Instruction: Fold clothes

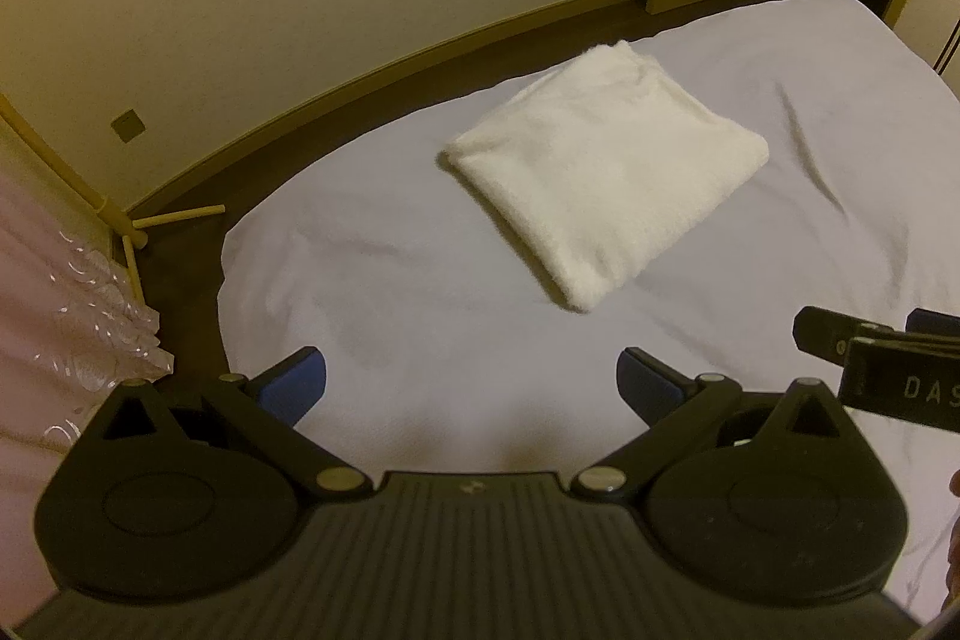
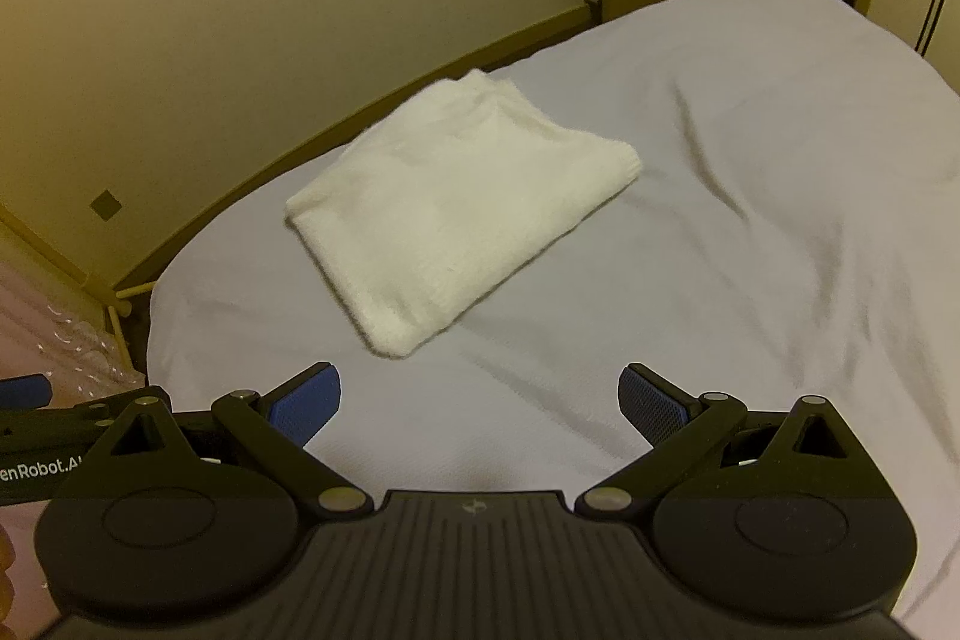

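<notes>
**A:** Where is the garment?

**B:** A white fluffy garment (image 1: 606, 184) lies folded into a thick, compact rectangle on a pale bed sheet (image 1: 420, 328), ahead of both tools and touching neither.

**A:** And the grippers?

**B:** The left gripper (image 1: 471, 379) has its blue pads spread wide with nothing between them. The right gripper (image 2: 480, 400) is likewise spread wide and empty.

**A:** So how much is left?

**B:** The folding of this piece looks finished. No other unfolded clothing shows on the sheet.
</notes>
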